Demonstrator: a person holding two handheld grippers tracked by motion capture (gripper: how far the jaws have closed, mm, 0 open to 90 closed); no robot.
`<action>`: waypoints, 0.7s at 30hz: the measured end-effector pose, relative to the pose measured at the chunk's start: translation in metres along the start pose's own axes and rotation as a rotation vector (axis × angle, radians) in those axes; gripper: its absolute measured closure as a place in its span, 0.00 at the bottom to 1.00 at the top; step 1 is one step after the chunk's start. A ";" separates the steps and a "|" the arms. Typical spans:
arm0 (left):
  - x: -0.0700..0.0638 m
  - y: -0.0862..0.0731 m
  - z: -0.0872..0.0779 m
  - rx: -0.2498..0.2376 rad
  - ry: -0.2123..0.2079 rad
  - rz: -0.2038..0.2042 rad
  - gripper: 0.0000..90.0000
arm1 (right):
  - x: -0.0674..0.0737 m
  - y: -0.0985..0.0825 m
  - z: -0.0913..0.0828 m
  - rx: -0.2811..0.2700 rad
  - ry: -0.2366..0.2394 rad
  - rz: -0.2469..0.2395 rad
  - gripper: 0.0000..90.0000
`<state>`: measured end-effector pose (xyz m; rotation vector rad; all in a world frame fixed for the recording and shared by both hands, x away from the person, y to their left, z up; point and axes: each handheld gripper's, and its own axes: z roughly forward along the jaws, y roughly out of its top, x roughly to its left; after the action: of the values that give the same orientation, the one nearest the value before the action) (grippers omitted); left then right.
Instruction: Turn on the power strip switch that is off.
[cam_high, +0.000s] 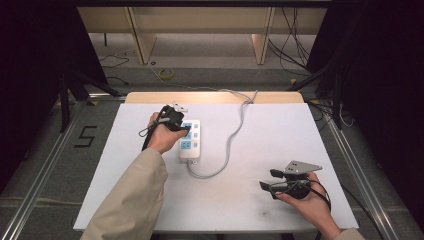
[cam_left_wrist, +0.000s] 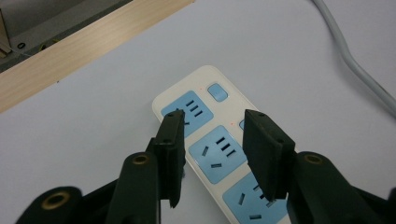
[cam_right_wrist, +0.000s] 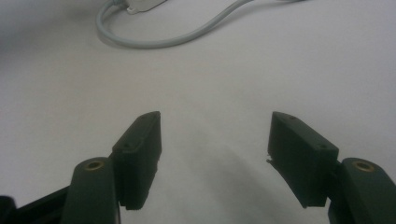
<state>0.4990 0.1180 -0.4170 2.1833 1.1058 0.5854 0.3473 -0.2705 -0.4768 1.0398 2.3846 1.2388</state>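
Left gripper view shows the left gripper (cam_left_wrist: 212, 140) half open over the power strip (cam_left_wrist: 219, 154) at mid-frame, gripping nothing (seemingly not touching it), while the right gripper (cam_right_wrist: 215, 140) gapes wide, empty.

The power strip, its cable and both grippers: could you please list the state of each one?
Power strip: lying flat on the table, sockets empty, nothing plugged in.
Cable: attached to the strip, curving loosely across the table and off its far edge.
Left gripper: jaws apart above the strip, holding nothing.
Right gripper: jaws wide open over bare table, holding nothing.
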 end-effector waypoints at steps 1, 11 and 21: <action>0.000 -0.001 -0.001 -0.002 -0.001 0.005 0.63 | 0.000 0.000 0.000 0.000 0.000 0.000 0.40; -0.007 -0.009 -0.016 -0.029 -0.039 -0.007 0.56 | 0.000 0.000 0.000 -0.001 -0.001 -0.002 0.40; -0.006 -0.021 -0.027 -0.019 -0.037 0.005 0.47 | 0.000 0.000 0.000 0.004 -0.002 -0.002 0.40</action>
<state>0.4672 0.1315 -0.4127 2.1725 1.0711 0.5535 0.3475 -0.2710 -0.4768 1.0394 2.3869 1.2318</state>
